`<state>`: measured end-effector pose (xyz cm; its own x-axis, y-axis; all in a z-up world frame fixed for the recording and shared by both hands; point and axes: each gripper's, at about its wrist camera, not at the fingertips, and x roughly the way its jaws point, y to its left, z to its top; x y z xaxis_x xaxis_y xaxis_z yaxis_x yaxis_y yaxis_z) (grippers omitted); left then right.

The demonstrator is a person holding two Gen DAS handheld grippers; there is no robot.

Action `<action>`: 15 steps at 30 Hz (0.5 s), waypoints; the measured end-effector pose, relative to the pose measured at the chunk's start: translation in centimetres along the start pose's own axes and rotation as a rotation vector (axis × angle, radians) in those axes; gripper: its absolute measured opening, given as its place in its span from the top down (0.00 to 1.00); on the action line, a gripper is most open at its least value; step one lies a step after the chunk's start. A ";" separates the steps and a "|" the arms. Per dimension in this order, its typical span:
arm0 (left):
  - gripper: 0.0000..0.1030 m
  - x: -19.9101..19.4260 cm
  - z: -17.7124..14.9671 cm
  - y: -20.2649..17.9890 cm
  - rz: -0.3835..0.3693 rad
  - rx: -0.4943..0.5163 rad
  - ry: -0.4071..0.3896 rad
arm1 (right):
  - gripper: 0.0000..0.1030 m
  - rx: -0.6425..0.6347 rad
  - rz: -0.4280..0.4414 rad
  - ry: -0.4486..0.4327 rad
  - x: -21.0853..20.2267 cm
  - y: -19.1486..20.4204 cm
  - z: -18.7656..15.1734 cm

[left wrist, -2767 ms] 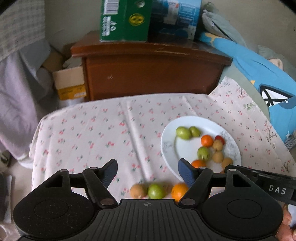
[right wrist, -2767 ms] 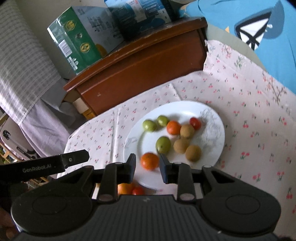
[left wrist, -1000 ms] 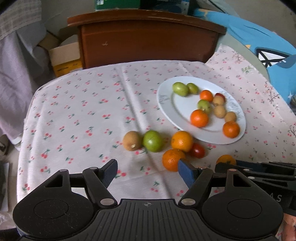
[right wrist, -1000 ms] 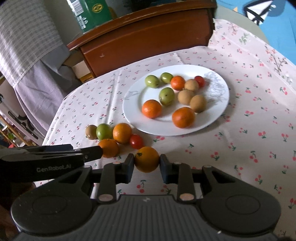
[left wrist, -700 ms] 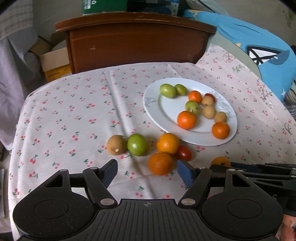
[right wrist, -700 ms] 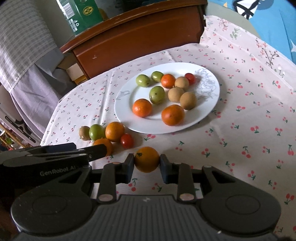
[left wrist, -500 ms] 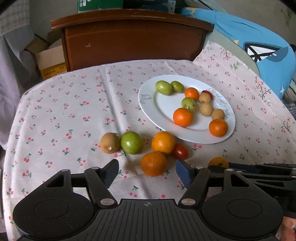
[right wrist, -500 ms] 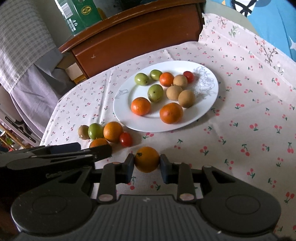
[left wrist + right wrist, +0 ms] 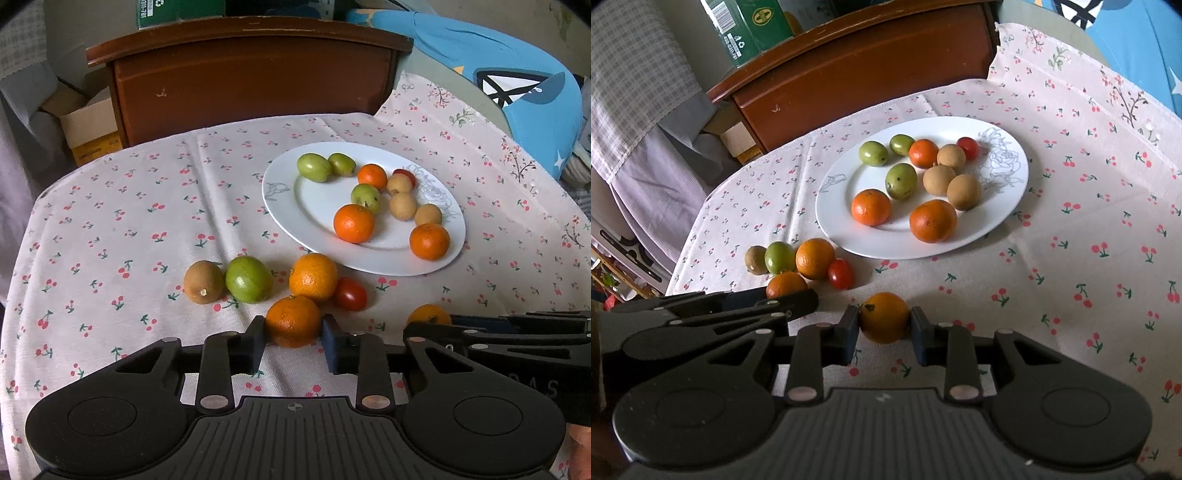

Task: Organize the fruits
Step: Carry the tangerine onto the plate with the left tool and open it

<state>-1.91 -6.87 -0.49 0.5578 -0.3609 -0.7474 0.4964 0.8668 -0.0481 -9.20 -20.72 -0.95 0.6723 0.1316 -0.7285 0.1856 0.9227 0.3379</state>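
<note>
A table under a cherry-print tablecloth fills both views, with a brown wooden cabinet beyond its far edge and a green carton on top of that cabinet. The white plate serves as the landmark: it sits on the cloth and carries three green fruits, three oranges, three tan round fruits and one small red tomato. Off the plate, just beside its near rim, lies a loose cluster on the cloth: a brown kiwi-like fruit touching a green fruit, then a larger orange with a cherry tomato against it. Nearer the camera than that cluster, the left gripper has its jaws closing on a mandarin; both pads appear to press its sides, and the fruit appears to rest on the cloth, though contact underneath cannot be confirmed. To the near right of the plate, well apart from its rim, the right gripper is clamped on a second mandarin, pads pressing both flanks; whether that fruit is clear of the cloth cannot be determined. The two grippers sit side by side, close together.
</note>
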 end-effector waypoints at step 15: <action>0.72 -1.3 0.1 0.4 0.016 -0.010 -0.009 | 0.72 -0.022 0.028 -0.023 -0.5 0.8 0.4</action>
<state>-2.38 -6.10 0.50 0.5719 -0.3503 -0.7418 0.4809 0.8758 -0.0428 -9.16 -20.20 -0.10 0.6933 0.1497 -0.7049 0.1504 0.9266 0.3447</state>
